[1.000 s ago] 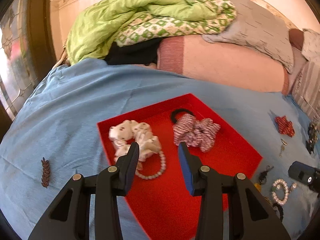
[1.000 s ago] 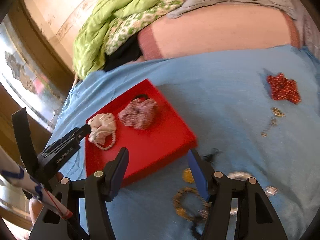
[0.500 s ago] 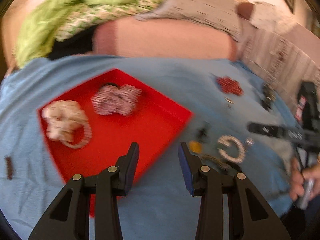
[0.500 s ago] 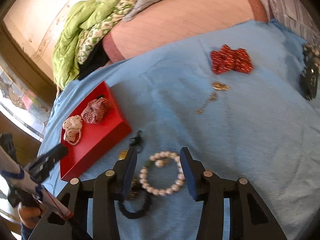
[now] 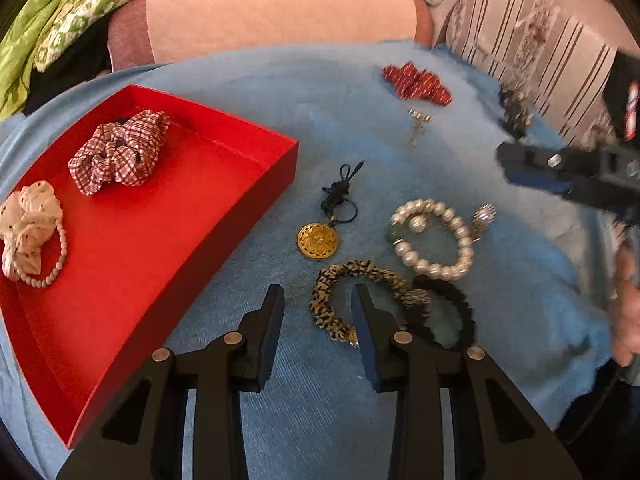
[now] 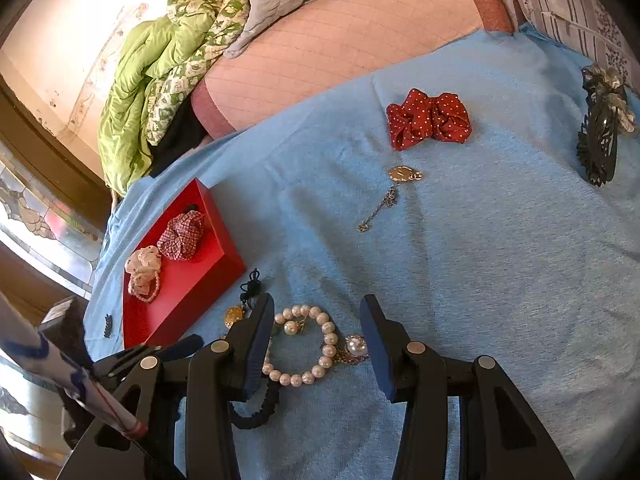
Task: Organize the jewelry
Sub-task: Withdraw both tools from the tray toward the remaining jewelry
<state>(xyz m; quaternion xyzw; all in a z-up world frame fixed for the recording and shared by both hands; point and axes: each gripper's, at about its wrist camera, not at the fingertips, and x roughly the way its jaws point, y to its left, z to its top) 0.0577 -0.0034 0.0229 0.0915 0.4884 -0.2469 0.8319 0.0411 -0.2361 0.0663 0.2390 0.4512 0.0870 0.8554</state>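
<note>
Red tray [image 5: 256, 184] sits left on the blue cloth [image 5: 320, 92], two scrunchies inside. Left gripper [image 5: 318, 304], jaws just closing but apart, straddles the leopard bracelet [image 5: 340, 280], not pinching. Right gripper [image 6: 318, 322] gapes around the pearl bracelet [image 6: 320, 344], pads clear.

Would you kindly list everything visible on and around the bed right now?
tray: 1, red, left on blue sheet
scrunchies in tray: 2, checked red, cream
bead bracelet: 1, pale, in tray
dotted scrunchie: 1, red, far on sheet
pearl bracelet: 1, white, between right tool's fingers
gold pendant: 1, on black cord
leopard bracelet: 1, by left tool
black band: 1
hair claw: 1, black, far right
bedding: green pile, behind
left tool: open
right tool: open
</note>
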